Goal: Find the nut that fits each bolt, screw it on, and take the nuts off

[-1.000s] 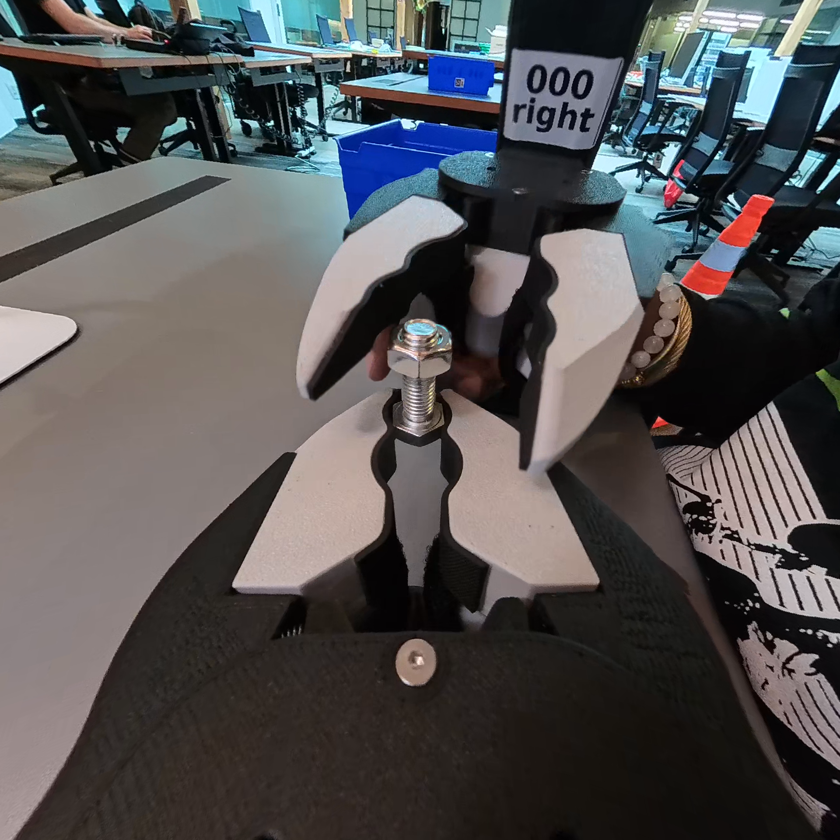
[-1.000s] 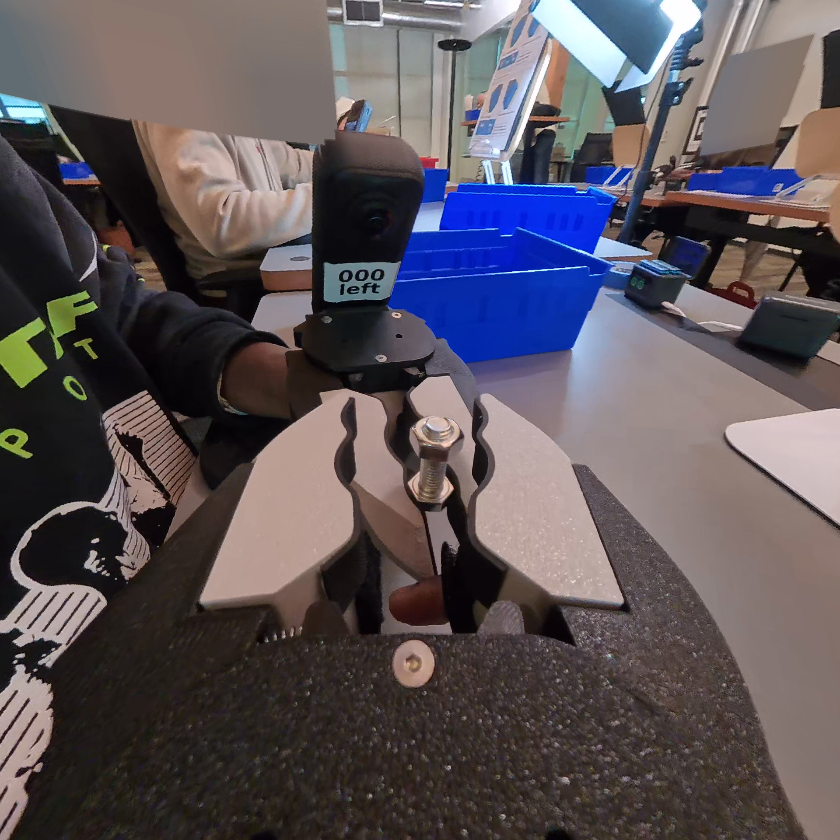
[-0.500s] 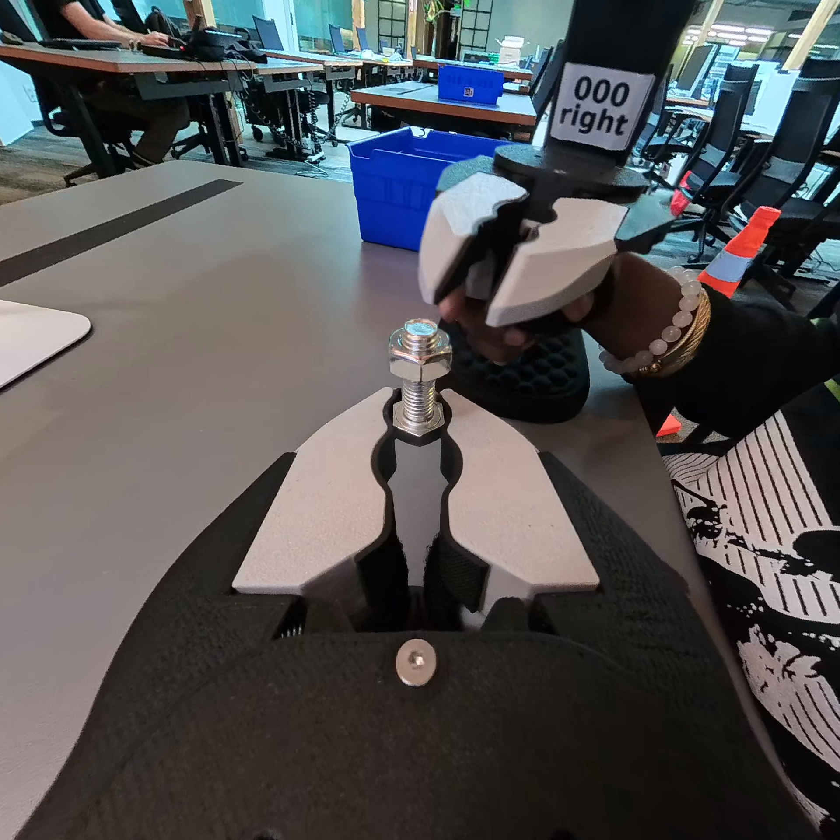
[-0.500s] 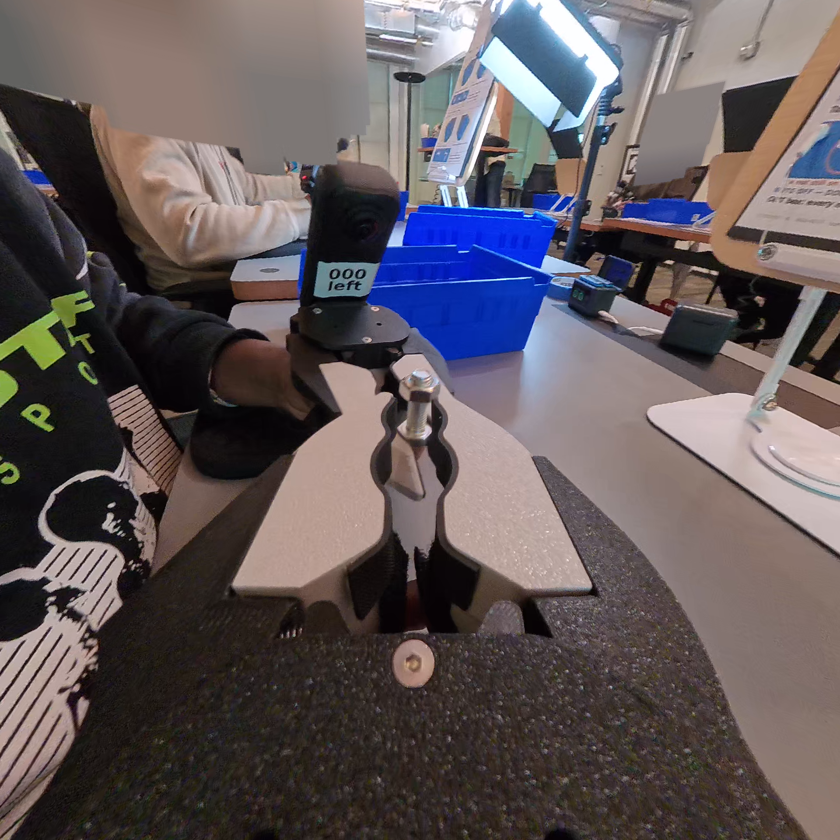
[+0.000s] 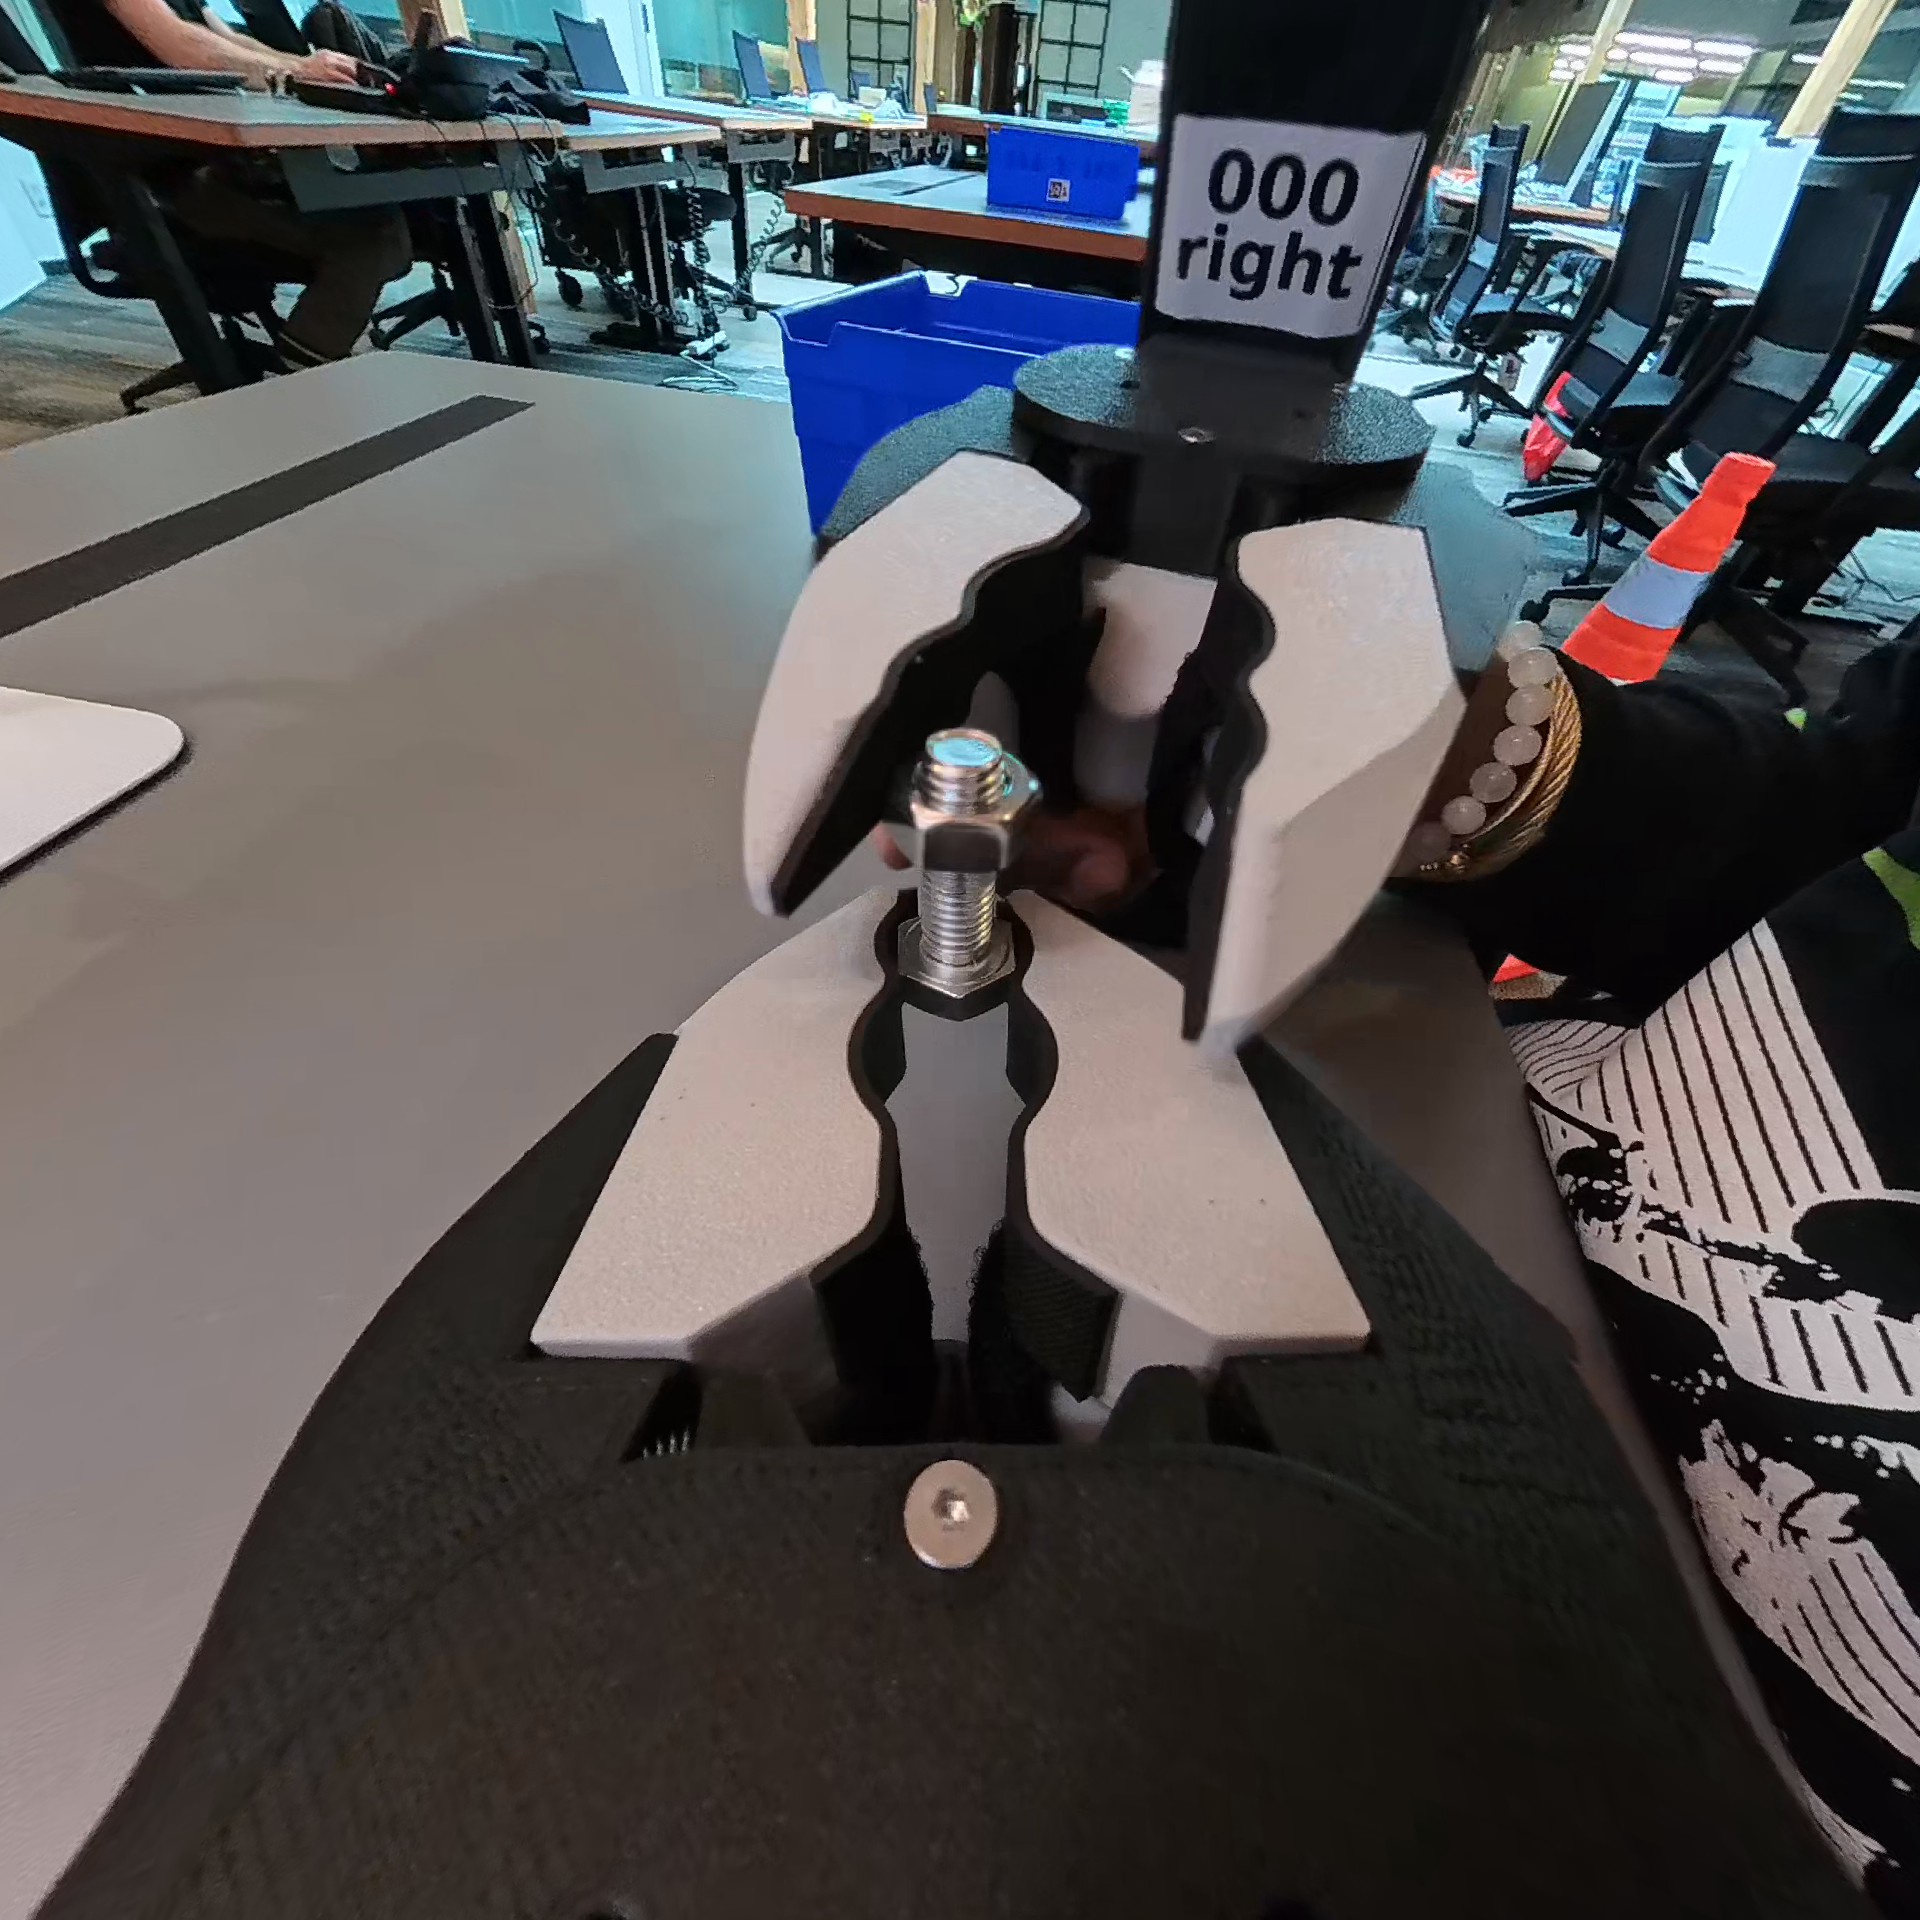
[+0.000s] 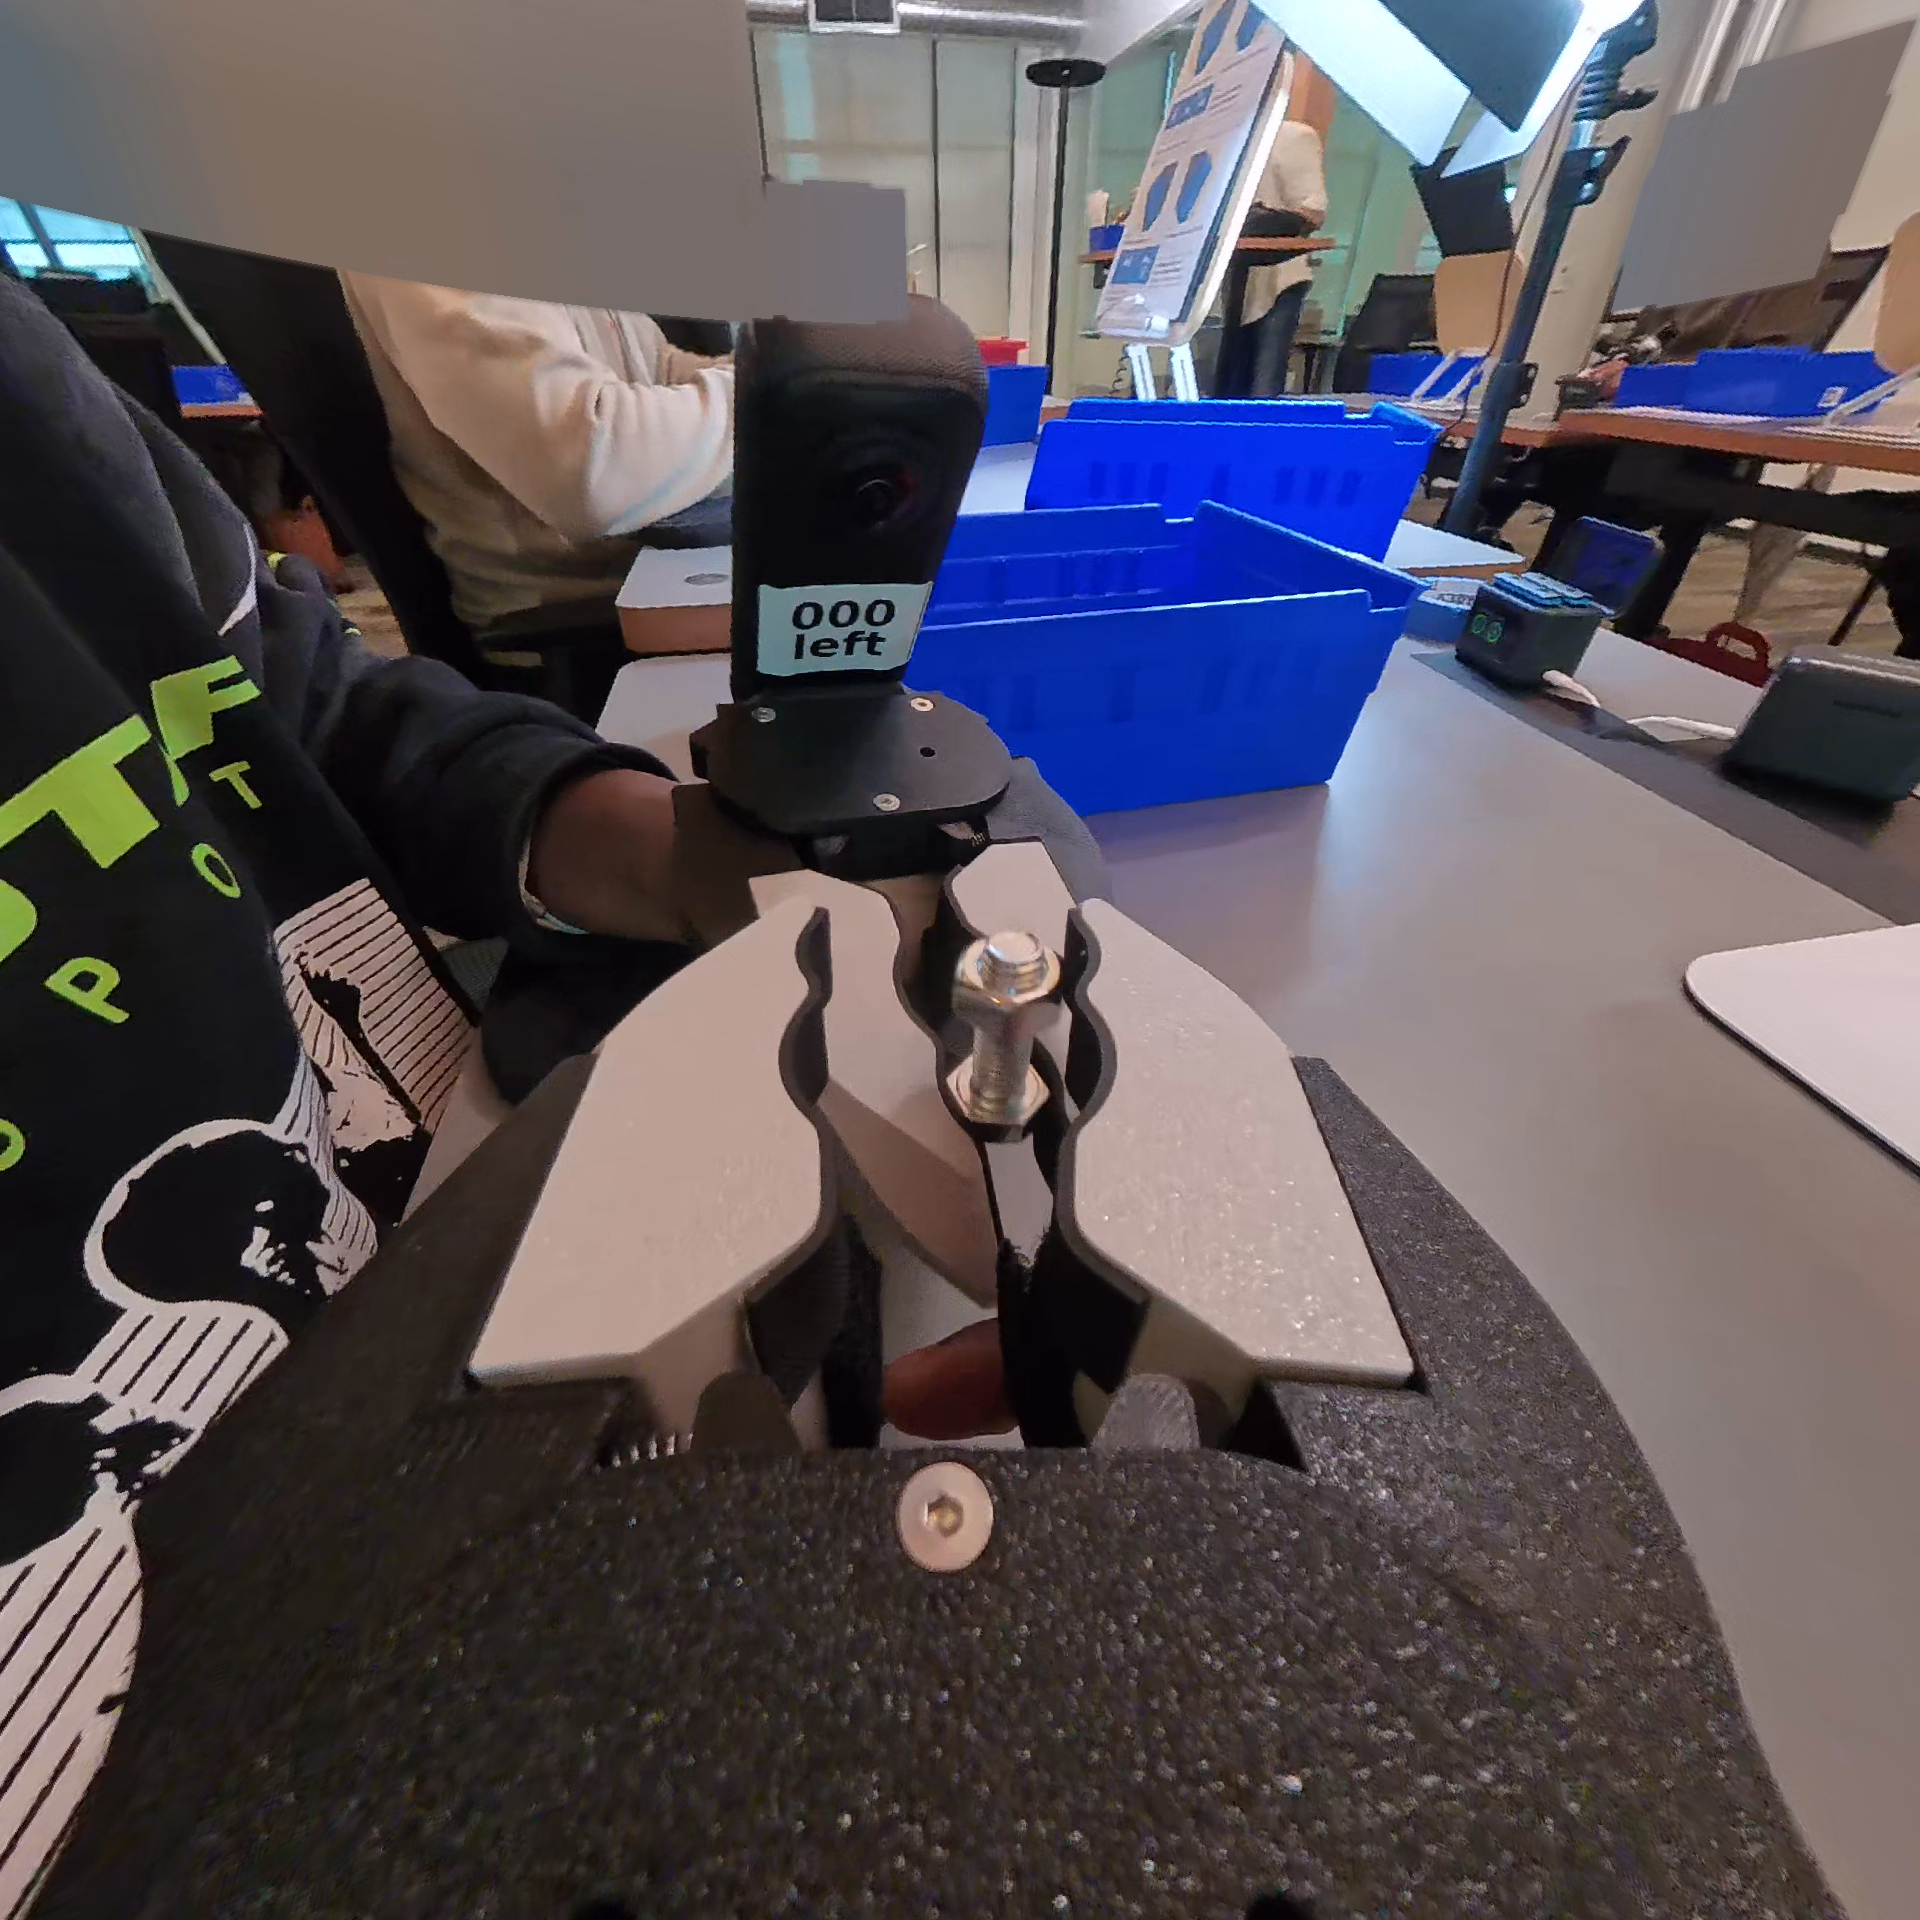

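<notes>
steel bolt (image 5: 954, 914) clamped in left tool (image 5: 954, 987), right tool (image 5: 982, 914) spread around nut (image 5: 971, 819)

open-plan office on my feed. grey table (image 5: 436, 790) fills the foreground, with a dark strip (image 5: 260, 509) set into it. blue bin (image 5: 904, 364) sits at its far edge; in the right wrist view more blue bins (image 6: 1174, 665) stand on the table. rows of wood-topped desks (image 5: 312, 135) and black office chairs (image 5: 1714, 343) run back to glass partitions. orange traffic cone (image 5: 1673, 582) stands on the floor. a bright panel lamp (image 6: 1475, 62) hangs on a stand. a seated person in a cream top (image 6: 540, 447) is behind.
</notes>
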A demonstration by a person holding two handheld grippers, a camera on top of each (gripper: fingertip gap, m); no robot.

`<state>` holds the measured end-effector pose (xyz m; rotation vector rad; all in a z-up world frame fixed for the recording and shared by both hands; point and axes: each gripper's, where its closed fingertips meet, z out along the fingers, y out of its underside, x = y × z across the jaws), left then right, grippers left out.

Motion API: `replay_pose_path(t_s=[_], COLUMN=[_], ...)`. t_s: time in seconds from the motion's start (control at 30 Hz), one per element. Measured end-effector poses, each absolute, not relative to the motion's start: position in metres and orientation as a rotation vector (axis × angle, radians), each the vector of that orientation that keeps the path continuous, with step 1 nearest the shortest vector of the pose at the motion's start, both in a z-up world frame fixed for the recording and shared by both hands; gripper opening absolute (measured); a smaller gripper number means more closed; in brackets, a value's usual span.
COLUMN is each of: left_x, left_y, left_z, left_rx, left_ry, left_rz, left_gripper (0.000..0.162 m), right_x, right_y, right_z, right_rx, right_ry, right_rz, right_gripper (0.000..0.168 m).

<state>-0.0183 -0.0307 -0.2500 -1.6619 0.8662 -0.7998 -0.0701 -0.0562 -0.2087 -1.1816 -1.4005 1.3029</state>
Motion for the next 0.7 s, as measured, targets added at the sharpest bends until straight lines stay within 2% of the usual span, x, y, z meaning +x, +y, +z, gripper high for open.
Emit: replay_pose_path(t_s=[0.2,0.27,0.33,0.53,0.7], left_x=[-0.019,-0.02,-0.02,-0.019,-0.018], left_y=[-0.03,-0.03,-0.03,-0.031,-0.032], left_z=[-0.248,-0.248,-0.248,-0.249,-0.25], left_rx=[-1.655,-1.657,-1.658,-1.658,-1.661], left_ry=[0.859,0.854,0.854,0.864,0.874], left_rz=[-0.792,-0.797,-0.795,-0.796,-0.795], left_gripper=[0.015,0.015,0.015,0.015,0.015], right_x=[-0.042,-0.036,-0.035,-0.057,-0.074], right_y=[-0.046,-0.047,-0.042,-0.043,-0.055], right_z=[-0.205,-0.204,-0.203,-0.203,-0.212], right_rx=[-1.194,-1.19,-1.201,-1.199,-1.197], right_ry=[-1.321,-1.313,-1.287,-1.291,-1.398], right_rz=[1.289,1.297,1.274,1.304,1.29], right_gripper=[0.015,0.014,0.017,0.042,0.046])
